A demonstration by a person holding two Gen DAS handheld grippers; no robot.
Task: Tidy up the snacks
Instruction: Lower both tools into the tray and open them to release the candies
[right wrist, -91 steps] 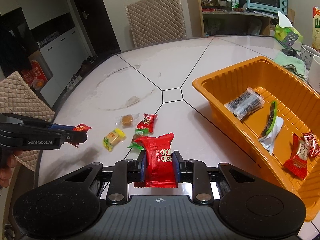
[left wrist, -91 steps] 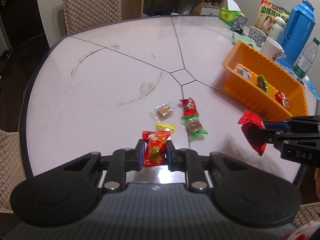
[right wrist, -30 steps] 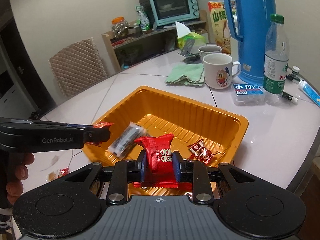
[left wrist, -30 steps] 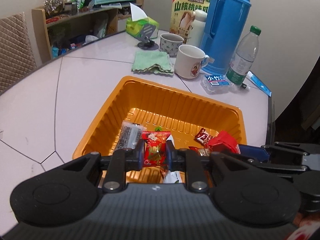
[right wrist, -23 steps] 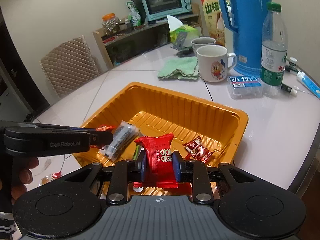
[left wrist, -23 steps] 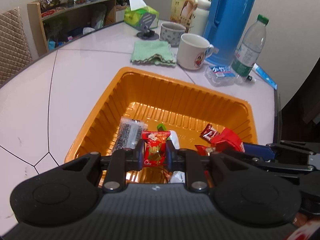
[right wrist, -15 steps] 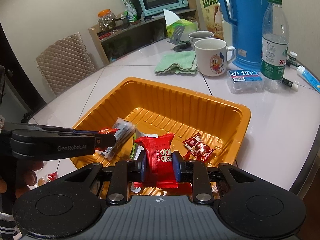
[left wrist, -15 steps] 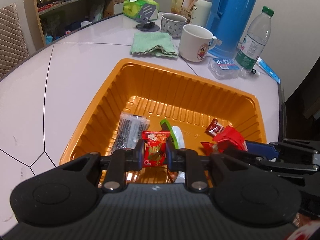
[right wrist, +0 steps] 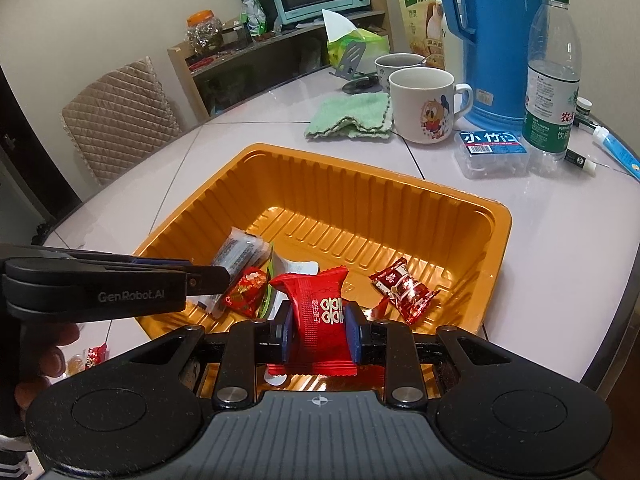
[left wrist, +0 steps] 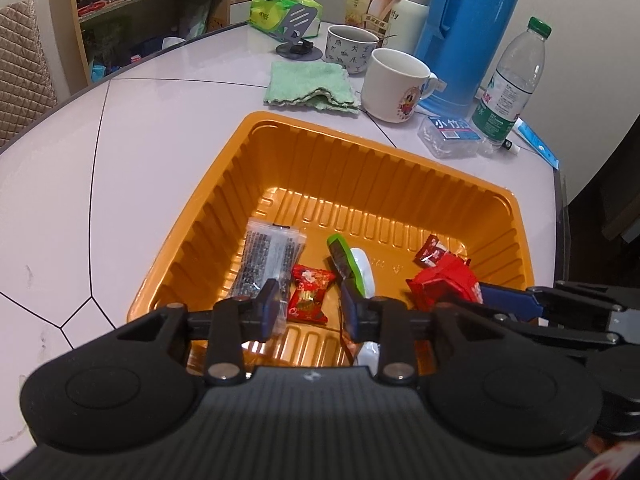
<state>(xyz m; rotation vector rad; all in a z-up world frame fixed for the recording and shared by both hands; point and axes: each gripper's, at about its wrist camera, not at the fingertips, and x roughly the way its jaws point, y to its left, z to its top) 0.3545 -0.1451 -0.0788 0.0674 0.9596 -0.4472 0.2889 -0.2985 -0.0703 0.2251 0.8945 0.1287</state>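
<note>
The left tool (left wrist: 308, 310) has just been opening, its jaws apart; its small red candy (left wrist: 309, 293) lies between them in the orange tray (left wrist: 280, 184). The right tool (right wrist: 318, 330), clamped on an upright red packet (right wrist: 320, 312), hangs over the tray's near edge.

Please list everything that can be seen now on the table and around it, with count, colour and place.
tray: 1, orange, table middle
small red candy: 1, in tray, between open left jaws
grey packet: 1, in tray, left
green-white packet: 1, in tray, middle
red-white candy: 1, in tray, right
red packet: 1, held over tray
cloth: 1, green, behind tray
mugs: 2, white, behind tray
thermos: 1, blue
bottle: 1, clear, green cap
left gripper: just opened
right gripper: shut on red packet
</note>
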